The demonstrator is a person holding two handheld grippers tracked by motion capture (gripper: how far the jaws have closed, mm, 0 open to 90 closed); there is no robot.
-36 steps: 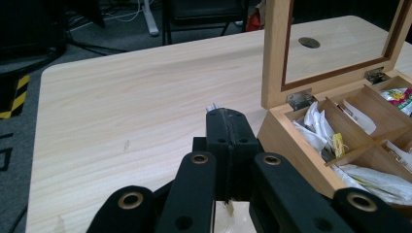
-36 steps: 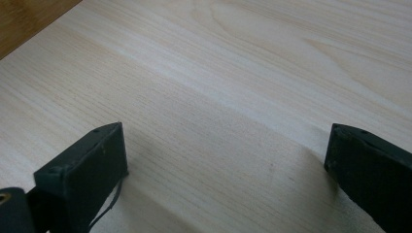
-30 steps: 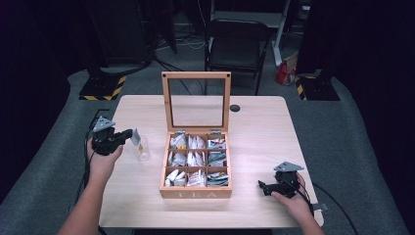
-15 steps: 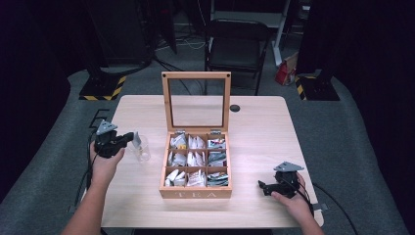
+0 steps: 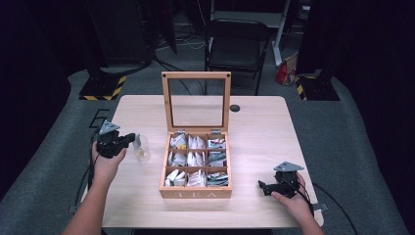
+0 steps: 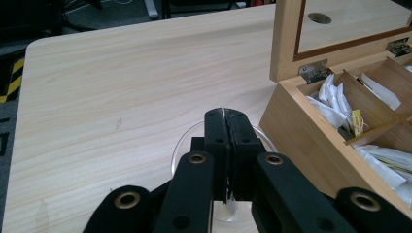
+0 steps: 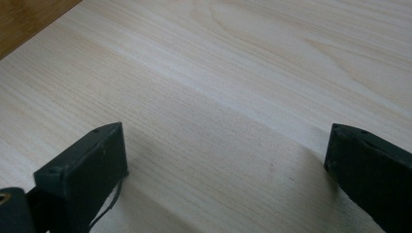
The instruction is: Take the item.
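Observation:
An open wooden tea box (image 5: 195,193) sits mid-table, its compartments full of tea bags (image 5: 195,159), its glass lid (image 5: 195,75) standing upright. Left of it stands a clear glass (image 5: 141,149). My left gripper (image 5: 131,138) hovers at the top of the glass. In the left gripper view it (image 6: 226,116) is shut on a thin white tea bag (image 6: 228,206), with the glass rim (image 6: 183,141) circling below the jaws. My right gripper (image 5: 264,187) rests on the table at the front right. It (image 7: 226,150) is open over bare wood.
The box's side wall (image 6: 301,131) is close to the right of the left gripper. A round hole (image 5: 235,107) is in the tabletop behind the box. A black chair (image 5: 237,46) stands beyond the table's far edge.
My left gripper has shifted slightly right and nearer, toward the glass. The right gripper and the box have not moved.

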